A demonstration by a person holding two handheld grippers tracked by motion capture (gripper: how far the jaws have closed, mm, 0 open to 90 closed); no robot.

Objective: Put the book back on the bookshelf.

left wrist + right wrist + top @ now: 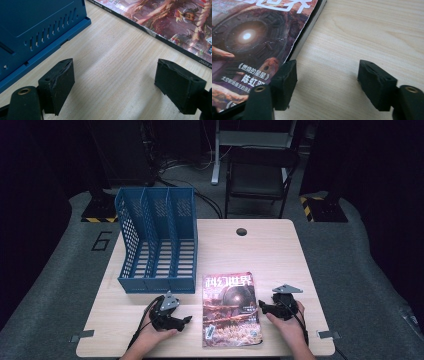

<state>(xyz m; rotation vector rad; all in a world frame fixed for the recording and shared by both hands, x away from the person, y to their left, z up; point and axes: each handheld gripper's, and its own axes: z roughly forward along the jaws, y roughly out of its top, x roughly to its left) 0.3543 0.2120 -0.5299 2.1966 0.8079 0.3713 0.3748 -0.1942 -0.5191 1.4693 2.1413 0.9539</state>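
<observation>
**Magazine flat on the bench, flanked by my two open grippers**

The magazine [231, 309] lies face up on the near half of the bench [280, 255], its spine toward my left and its lower edge close to the bench's near rim. My left gripper [186, 320] rests just beside the spine side, my right gripper [262, 308] just beside the free edge — one on each flank, which I judge to be the stance for lifting the magazine from both sides. Neither touches it as far as I can tell, though in the right gripper view one jaw sits right at the cover's edge. Both pairs of jaws stand spread wide with only bare wood between them; nothing is grasped.

The blue file rack [157, 240] stands just behind my left gripper, its open slots facing up and toward me — the likely home for the magazine, and near enough for a short carry.

Limits of the views: the left gripper view cuts the rack down to its base corner and the magazine to a strip along its spine; the small cover text stays illegible from above; my forearms leave the frame at the bottom.
</observation>
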